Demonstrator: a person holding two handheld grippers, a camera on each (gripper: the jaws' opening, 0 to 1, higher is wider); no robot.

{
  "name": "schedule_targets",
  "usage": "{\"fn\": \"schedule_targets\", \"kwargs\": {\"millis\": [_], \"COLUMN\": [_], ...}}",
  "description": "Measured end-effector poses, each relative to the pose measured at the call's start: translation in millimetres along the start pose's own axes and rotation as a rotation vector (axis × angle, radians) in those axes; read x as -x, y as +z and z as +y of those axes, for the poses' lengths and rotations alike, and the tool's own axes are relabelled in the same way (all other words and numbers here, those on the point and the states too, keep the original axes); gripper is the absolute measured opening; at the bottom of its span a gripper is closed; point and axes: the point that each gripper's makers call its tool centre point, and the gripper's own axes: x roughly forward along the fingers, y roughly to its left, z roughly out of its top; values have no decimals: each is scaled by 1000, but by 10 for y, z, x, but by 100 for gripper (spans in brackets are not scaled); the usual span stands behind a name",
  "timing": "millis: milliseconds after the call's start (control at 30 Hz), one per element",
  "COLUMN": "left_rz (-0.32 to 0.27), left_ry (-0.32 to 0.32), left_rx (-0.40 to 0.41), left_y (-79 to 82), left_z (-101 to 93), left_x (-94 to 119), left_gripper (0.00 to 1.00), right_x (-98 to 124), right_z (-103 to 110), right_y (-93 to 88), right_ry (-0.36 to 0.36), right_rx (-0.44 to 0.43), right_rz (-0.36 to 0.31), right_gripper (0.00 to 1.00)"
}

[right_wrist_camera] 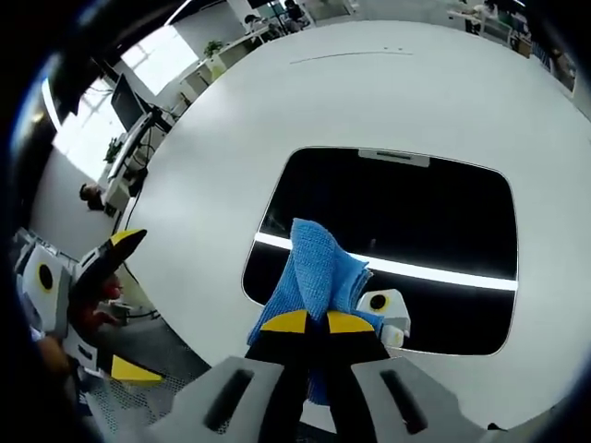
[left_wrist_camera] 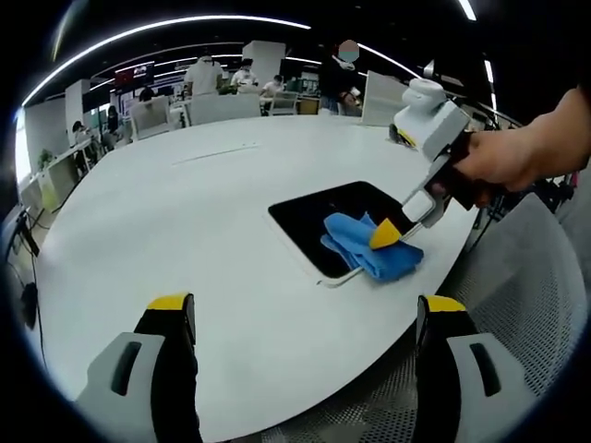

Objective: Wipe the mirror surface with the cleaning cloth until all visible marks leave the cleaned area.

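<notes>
1. Surface (left_wrist_camera: 185,212) is a big white rounded top, mostly bare, in an open office with ceiling light strips and people at desks in the back.
2. Mirror (right_wrist_camera: 434,212) lies flat near the surface's edge, dark with a light strip reflected in it.
3. Blue cleaning cloth (right_wrist_camera: 319,263) sits on the mirror's near corner.
4. Right gripper (right_wrist_camera: 309,325) has its jaws pressed together, pinching the cloth.
5. Left gripper (left_wrist_camera: 305,318) hangs over the surface's edge, jaws spread wide, nothing between them.
</notes>
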Motion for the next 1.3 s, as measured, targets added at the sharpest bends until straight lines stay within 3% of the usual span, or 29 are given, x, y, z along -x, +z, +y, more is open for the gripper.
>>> {"fn": "schedule_targets", "kwargs": {"millis": [467, 1300], "left_rz": [-1, -1], "left_ry": [5, -4], "left_rx": [-6, -1], "left_y": [-2, 4], "left_z": [1, -23], "left_x": [-2, -14], "left_gripper": [99, 99], "right_x": [24, 106], "right_z": [-96, -321], "right_y": [-1, -40], "right_ry": [9, 9], "right_rx": [16, -33], "right_rz": [18, 2], "right_gripper": [0, 0]}}
